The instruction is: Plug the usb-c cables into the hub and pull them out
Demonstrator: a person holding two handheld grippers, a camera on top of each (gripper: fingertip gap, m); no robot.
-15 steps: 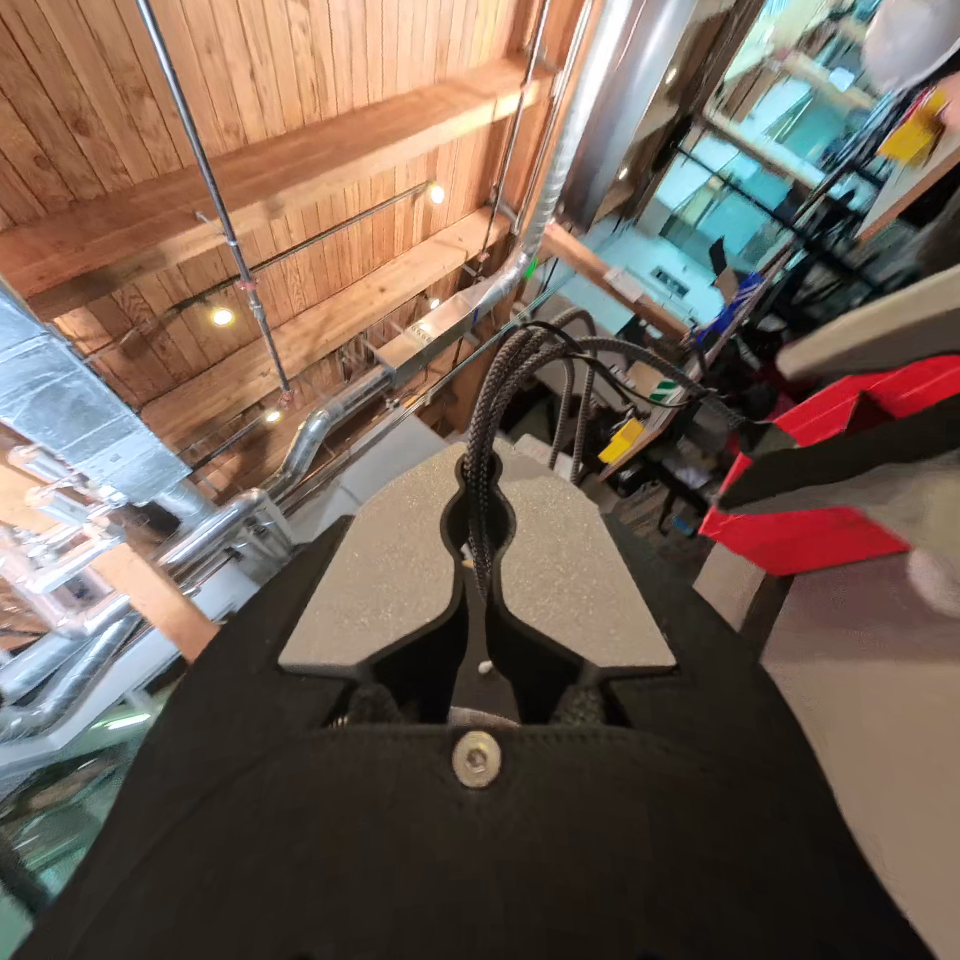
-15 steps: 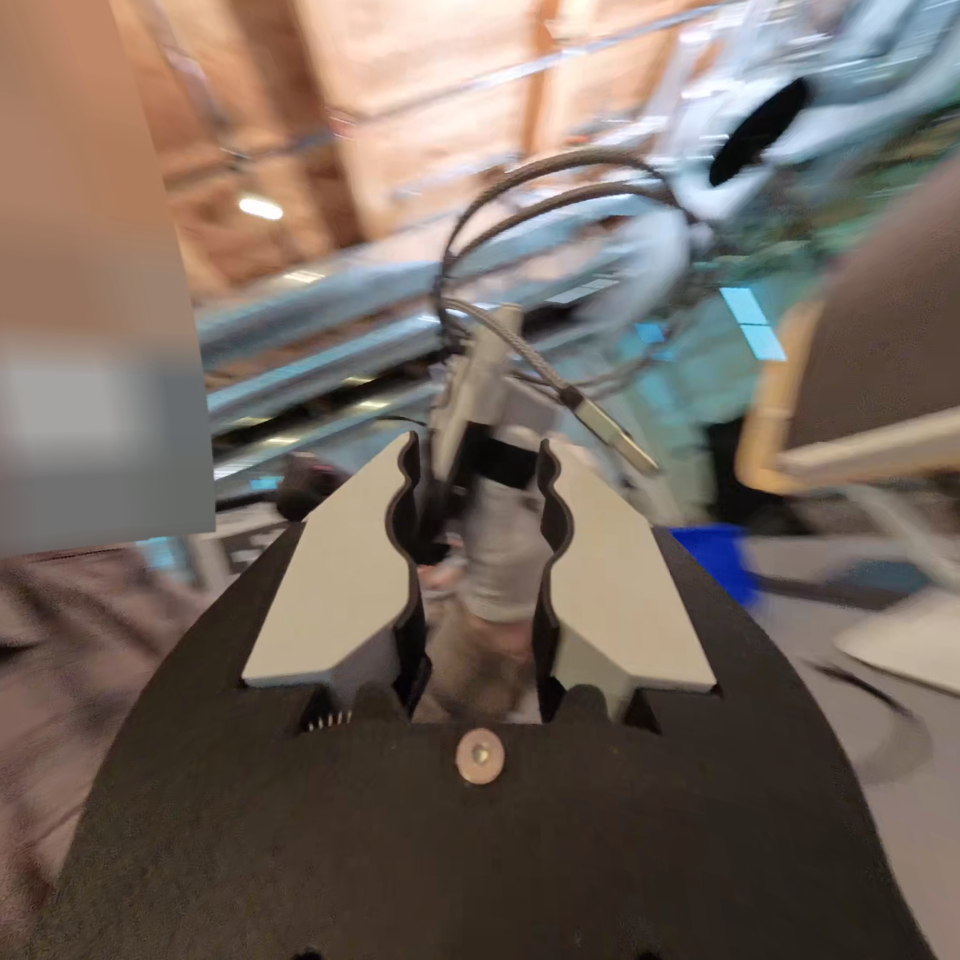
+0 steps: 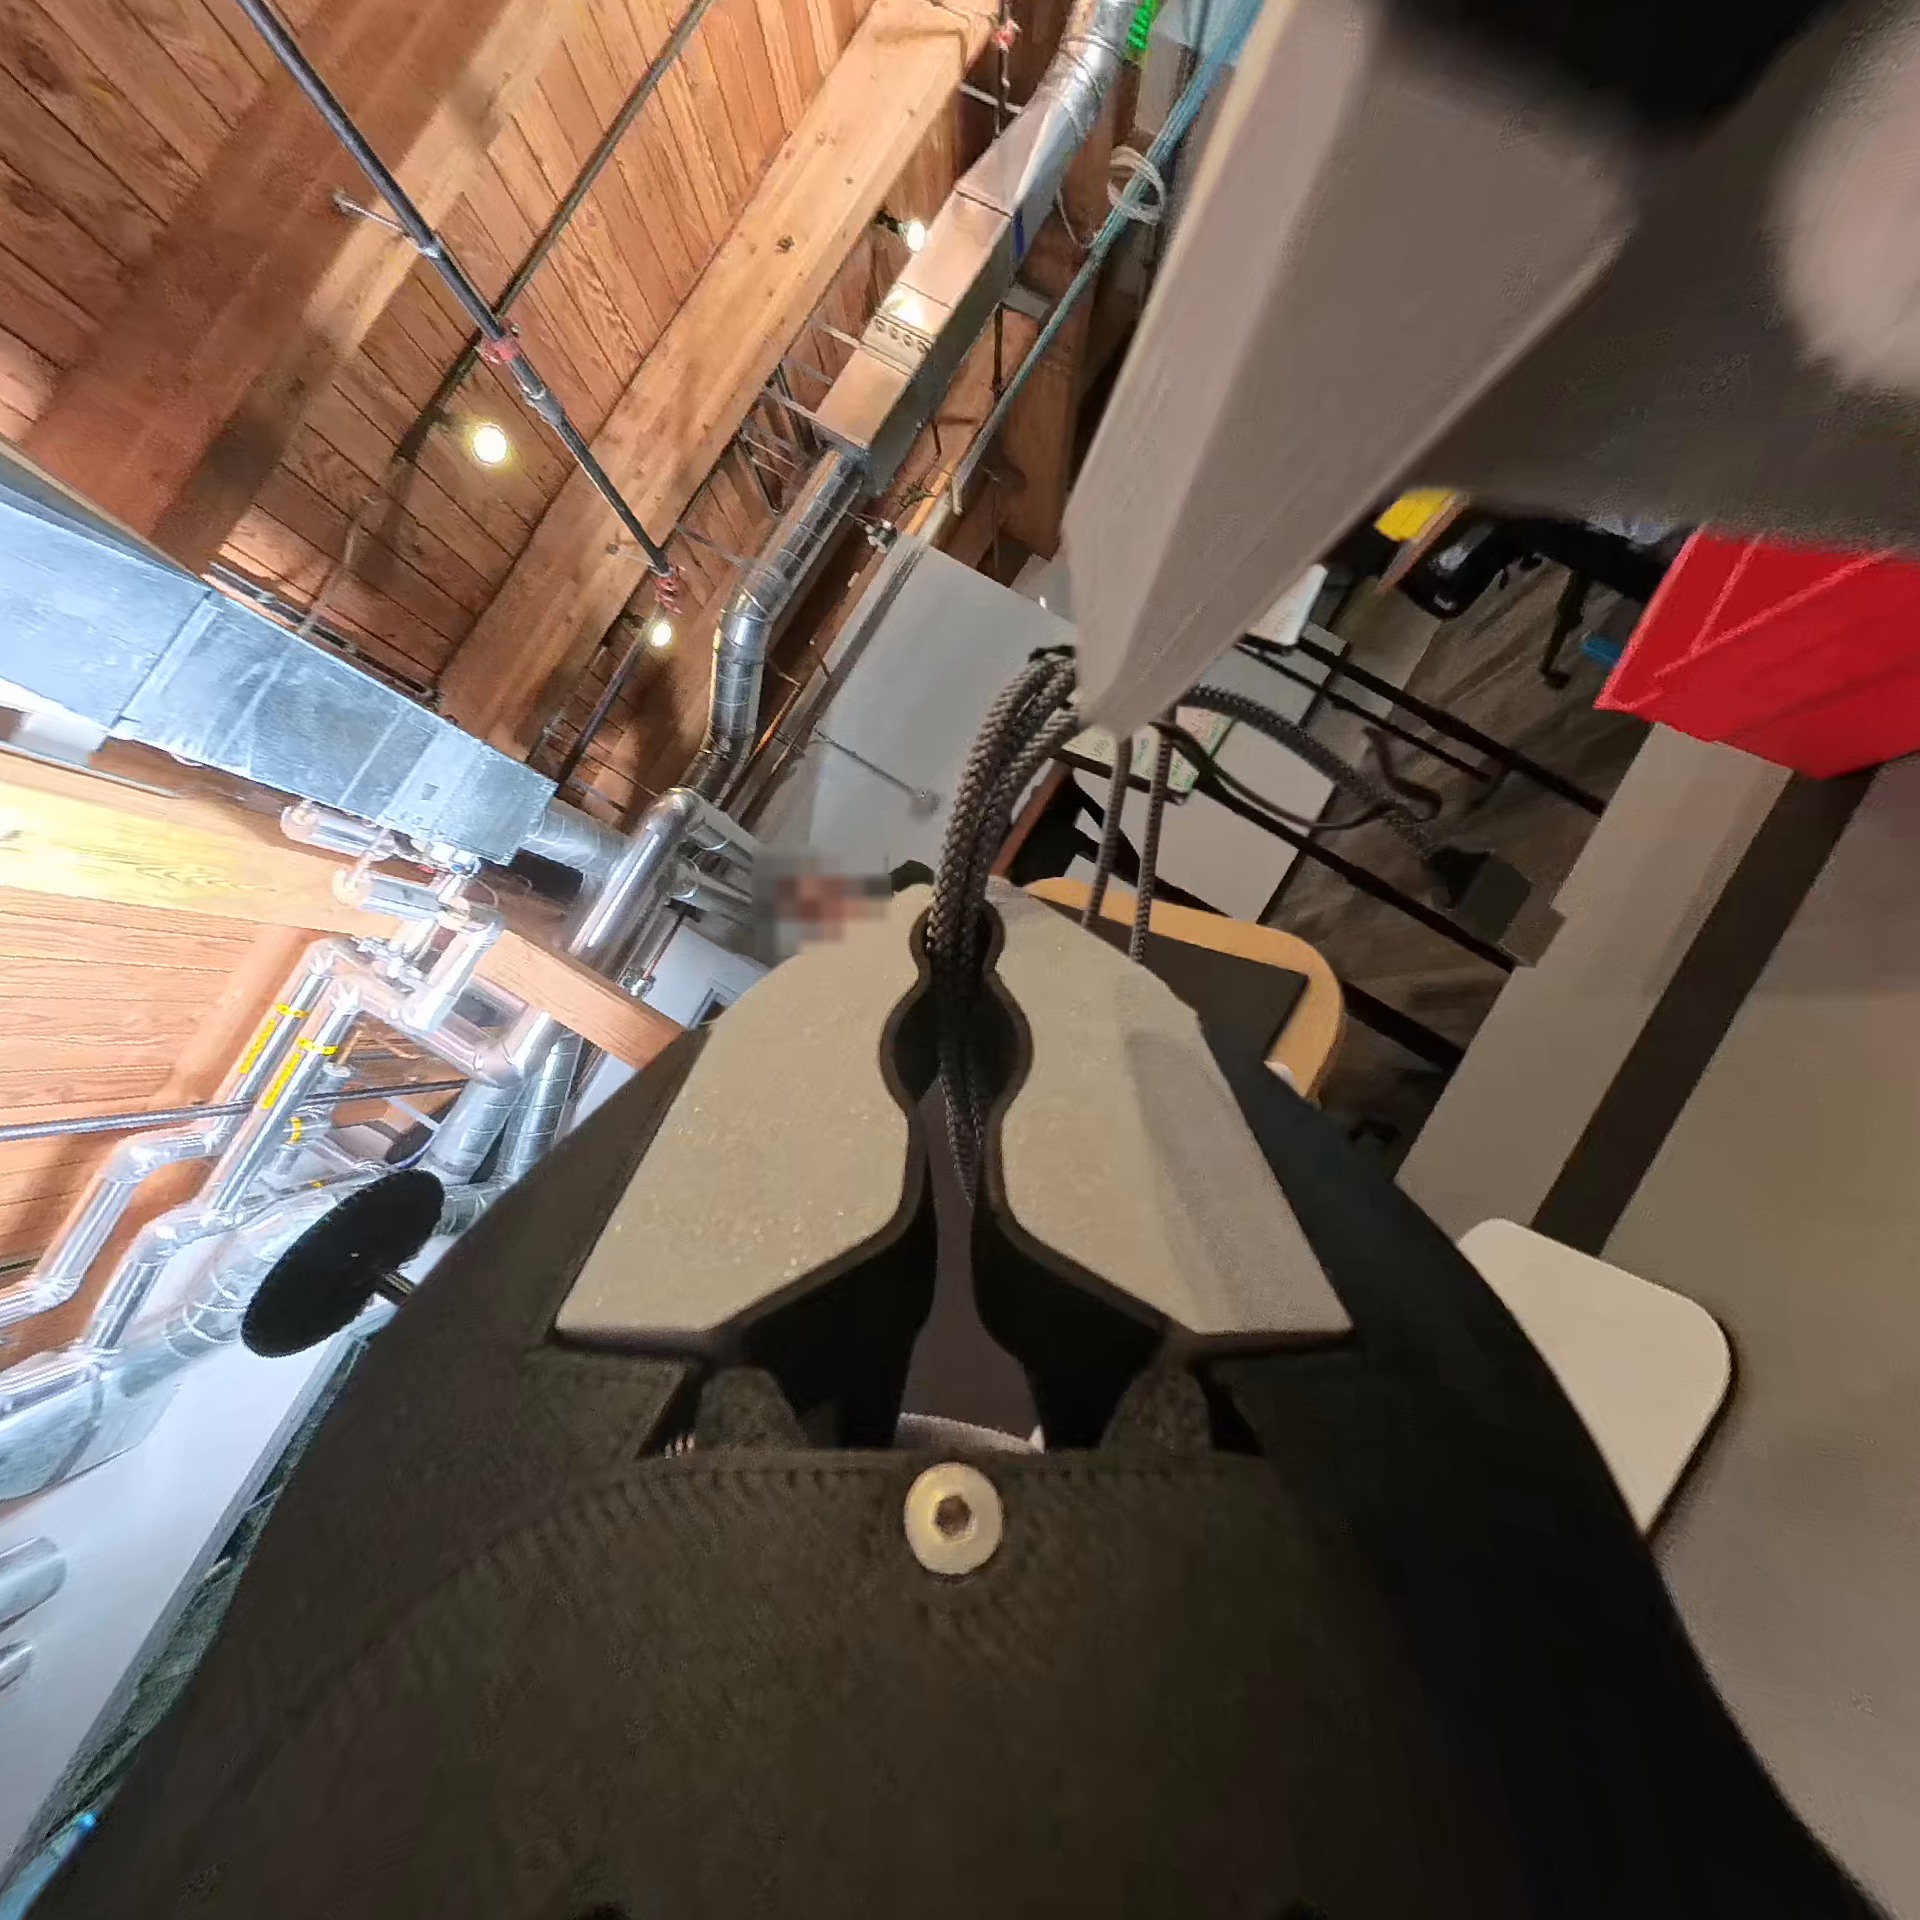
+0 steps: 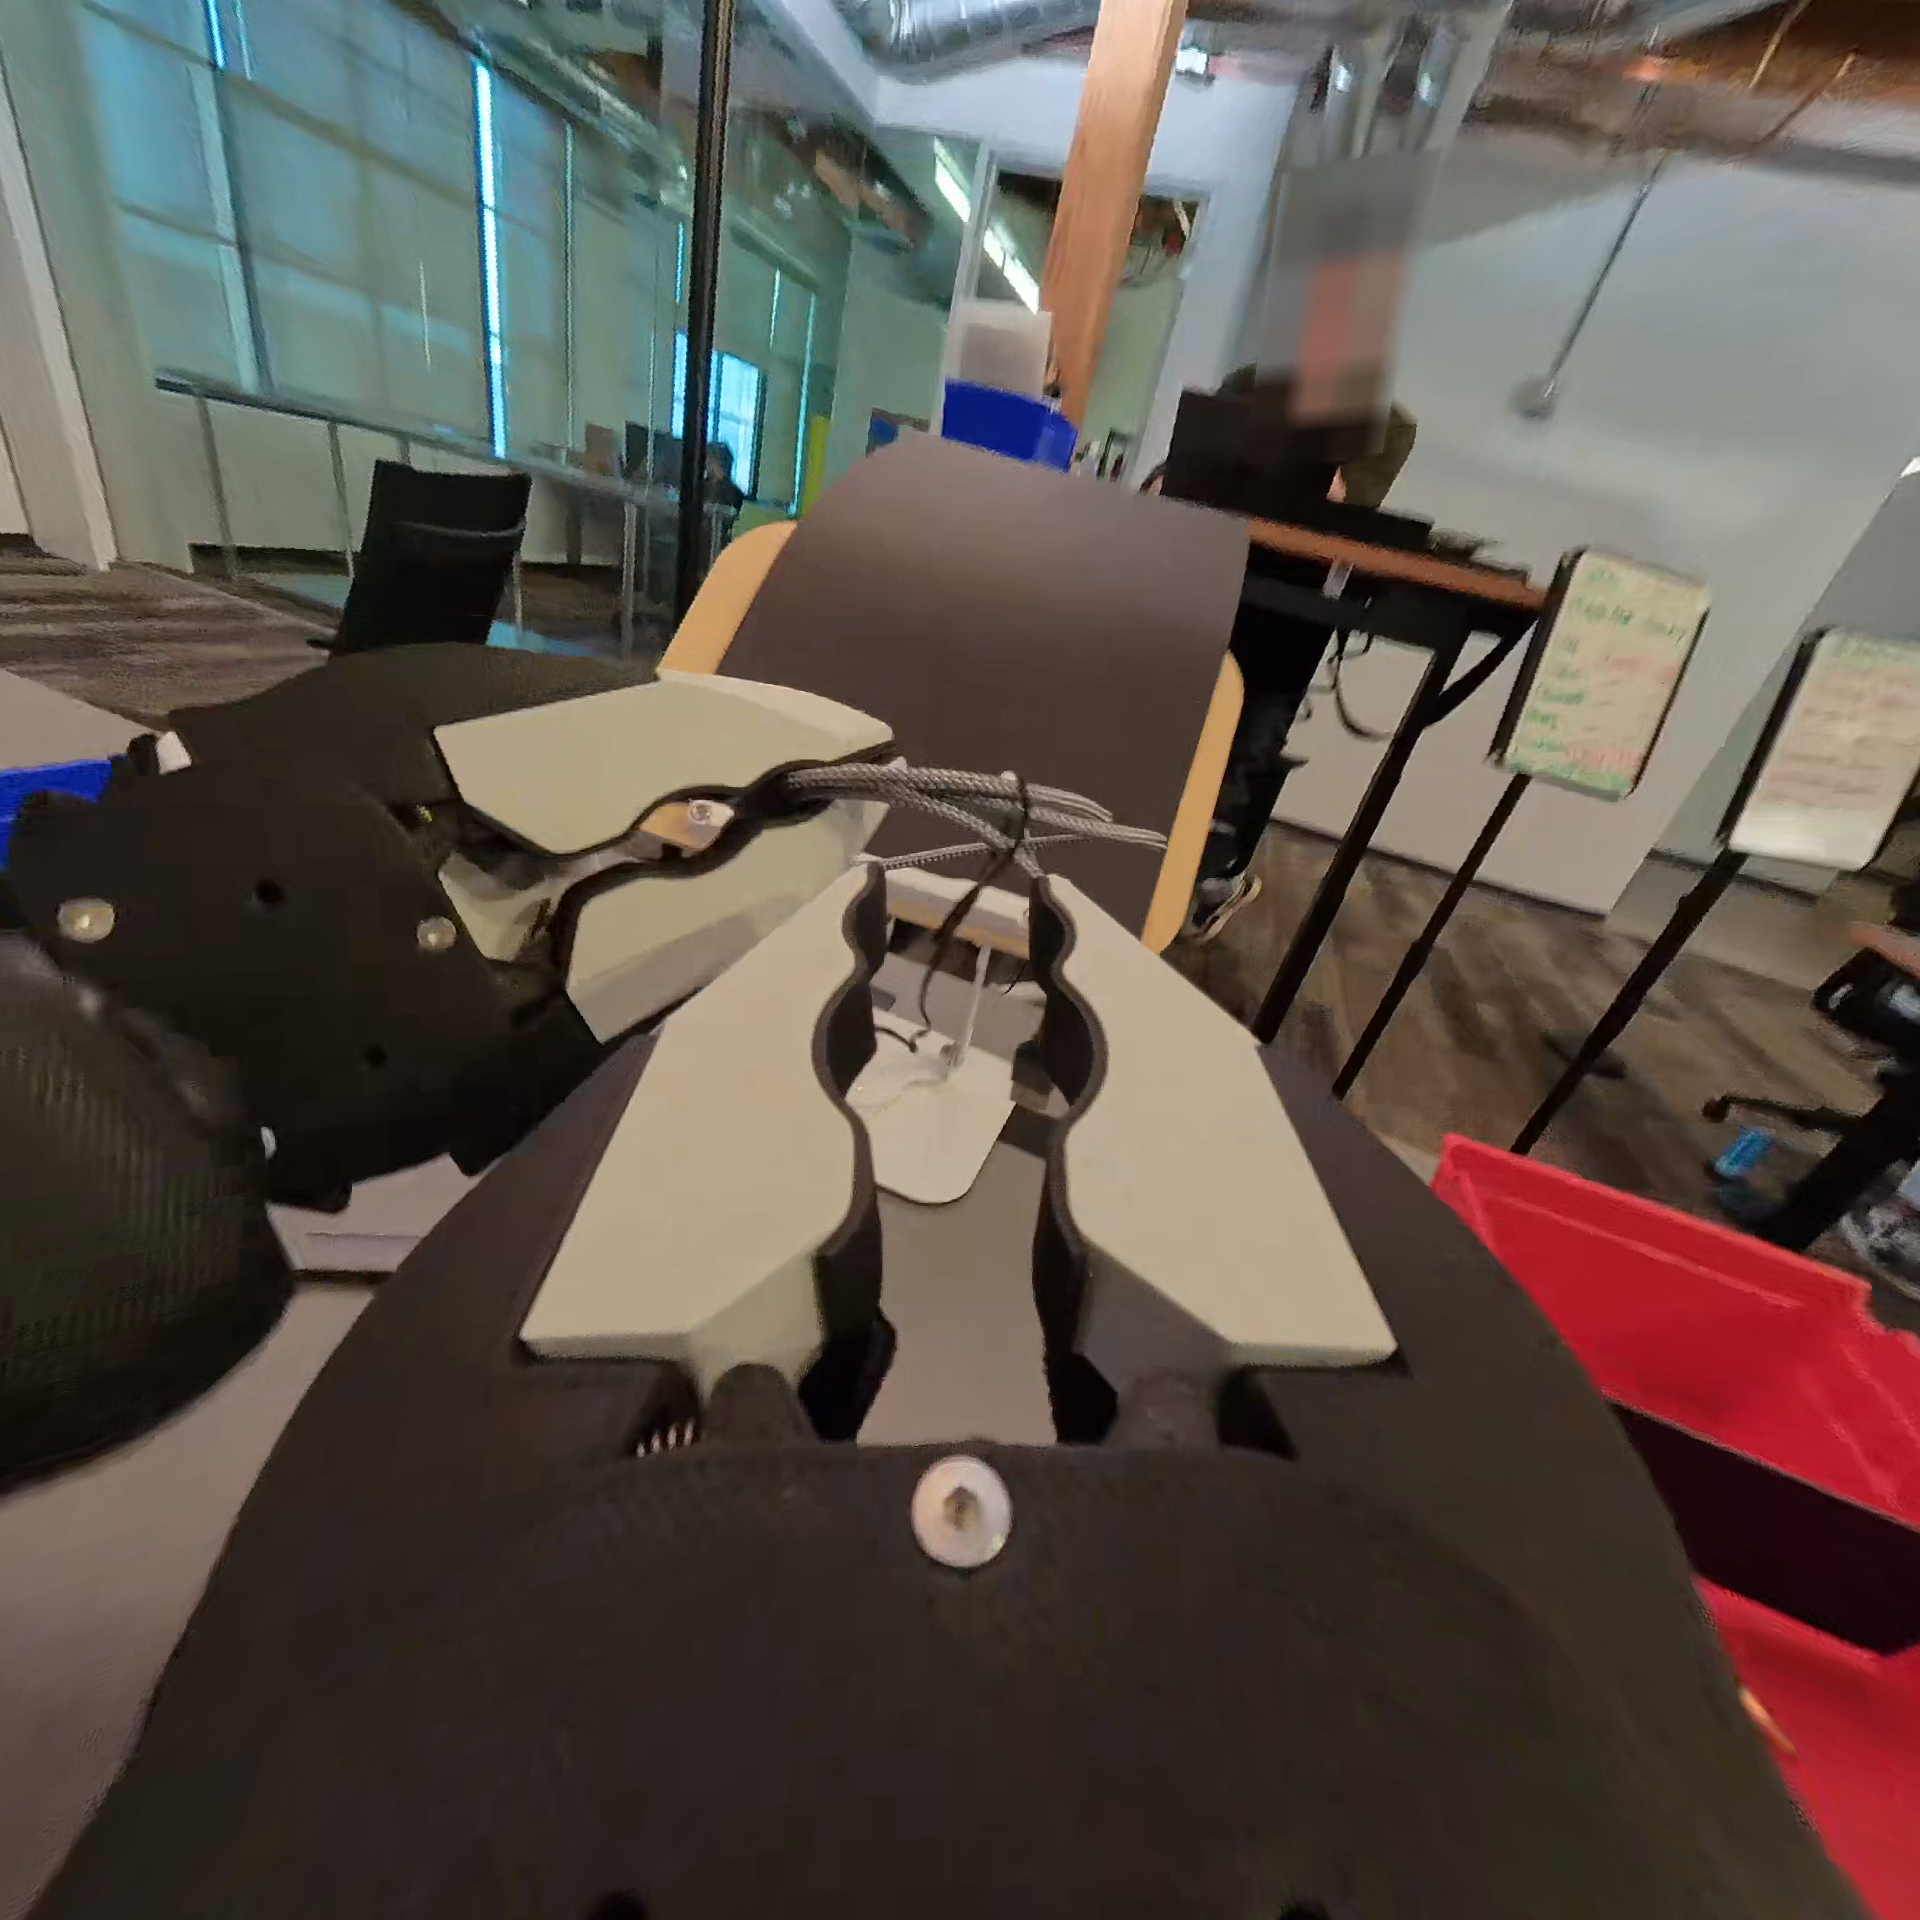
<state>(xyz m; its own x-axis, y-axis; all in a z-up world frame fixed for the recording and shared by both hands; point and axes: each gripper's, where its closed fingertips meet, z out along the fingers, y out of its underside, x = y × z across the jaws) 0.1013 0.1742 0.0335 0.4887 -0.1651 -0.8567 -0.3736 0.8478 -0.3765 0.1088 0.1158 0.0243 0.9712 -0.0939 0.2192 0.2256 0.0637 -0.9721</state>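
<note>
My left gripper (image 3: 956, 920) points up toward the ceiling and is shut on a bundle of dark braided USB-C cables (image 3: 961, 831). The cables run up behind a blurred grey shape (image 3: 1299, 364) close to the lens. In the right wrist view the left gripper (image 4: 831, 790) lies on its side at the left. It clamps the grey braided cables (image 4: 935, 800), with a small silver metal piece (image 4: 694, 816) in its jaws; I cannot tell whether that is the hub or a plug. My right gripper (image 4: 956, 888) is open and empty, just below the cable ends.
A red bin (image 4: 1662, 1351) stands at the right; it also shows in the left wrist view (image 3: 1766, 665). A white flat base (image 4: 935, 1132) lies on the grey table (image 4: 104, 1558). Behind are a black-backed chair (image 4: 987, 623), two sign stands (image 4: 1600, 675) and a person at a desk. Tip to tip, the grippers are about 6 cm apart.
The right view has swung down from the ceiling to the room. The silver piece and cables that stood between the right fingers are gone from them. The left gripper has tilted and still clamps the cables.
</note>
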